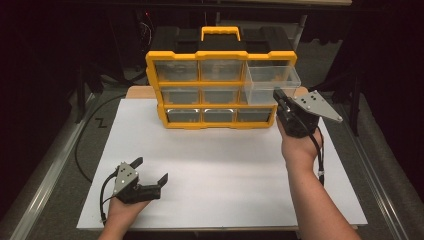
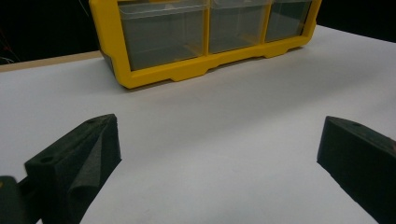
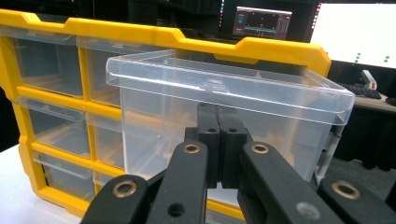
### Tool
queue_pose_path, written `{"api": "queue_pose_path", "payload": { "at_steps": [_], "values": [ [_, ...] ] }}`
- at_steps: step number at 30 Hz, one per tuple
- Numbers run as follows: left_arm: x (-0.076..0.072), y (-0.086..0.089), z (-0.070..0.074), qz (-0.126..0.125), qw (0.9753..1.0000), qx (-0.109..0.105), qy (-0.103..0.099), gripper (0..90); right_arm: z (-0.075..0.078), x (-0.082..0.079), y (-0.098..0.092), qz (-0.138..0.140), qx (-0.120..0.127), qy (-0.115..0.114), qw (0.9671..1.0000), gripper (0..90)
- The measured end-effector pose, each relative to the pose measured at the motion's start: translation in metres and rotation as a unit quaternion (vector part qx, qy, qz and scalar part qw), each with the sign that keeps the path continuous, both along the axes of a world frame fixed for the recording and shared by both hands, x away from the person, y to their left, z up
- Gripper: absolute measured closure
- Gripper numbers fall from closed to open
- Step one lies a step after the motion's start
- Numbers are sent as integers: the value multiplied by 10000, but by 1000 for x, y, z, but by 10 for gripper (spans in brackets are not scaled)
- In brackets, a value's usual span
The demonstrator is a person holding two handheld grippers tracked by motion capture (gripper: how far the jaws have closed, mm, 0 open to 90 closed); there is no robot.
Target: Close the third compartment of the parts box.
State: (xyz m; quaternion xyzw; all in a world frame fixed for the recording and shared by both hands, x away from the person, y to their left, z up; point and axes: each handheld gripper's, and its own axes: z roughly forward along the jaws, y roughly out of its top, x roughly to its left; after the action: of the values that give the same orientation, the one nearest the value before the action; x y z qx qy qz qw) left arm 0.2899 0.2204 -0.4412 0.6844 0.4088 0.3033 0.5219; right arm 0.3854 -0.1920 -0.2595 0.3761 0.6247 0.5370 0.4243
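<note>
In the high view, a yellow organizer (image 1: 220, 82) stood at the desk's (image 1: 225, 175) twelve o'clock edge, holding nine clear drawers in three rows of three. One drawer (image 1: 270, 82), at the top row's three o'clock end, stuck out well past the frame. The right gripper (image 1: 281, 100) met its front face, while the left gripper (image 1: 150, 172) lay idle near seven o'clock, jaws spread, well apart from everything. In the left gripper view, the two jaws stood wide open over bare desk, with three bottom-row drawers of the organizer (image 2: 205, 46) towards twelve o'clock. In the right gripper view, the right gripper (image 3: 219, 140) had its jaws pressed together against the front of the drawer (image 3: 224, 107), just under the rim; whether a thin tab sat pinched between them, I could not tell. The drawer probably risked coming fully out and dropping if pulled further, since so much already overhung. A crooked push could jam it, or slide the unheld organizer backwards.
</note>
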Motion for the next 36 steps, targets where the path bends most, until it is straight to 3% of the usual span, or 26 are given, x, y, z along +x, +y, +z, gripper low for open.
{"api": "queue_pose_path", "payload": {
  "at_steps": [15, 36],
  "values": [
    [-1, 3, 1, -23, 10000, -84, -32, 3, 2, 12, 5, -87, -81, 15, 9999, 900],
    [0, 3, 1, -61, 10000, 22, -15, 3, 2, 38, 11, -254, -157, 101, 9995, 900]
  ]
}}
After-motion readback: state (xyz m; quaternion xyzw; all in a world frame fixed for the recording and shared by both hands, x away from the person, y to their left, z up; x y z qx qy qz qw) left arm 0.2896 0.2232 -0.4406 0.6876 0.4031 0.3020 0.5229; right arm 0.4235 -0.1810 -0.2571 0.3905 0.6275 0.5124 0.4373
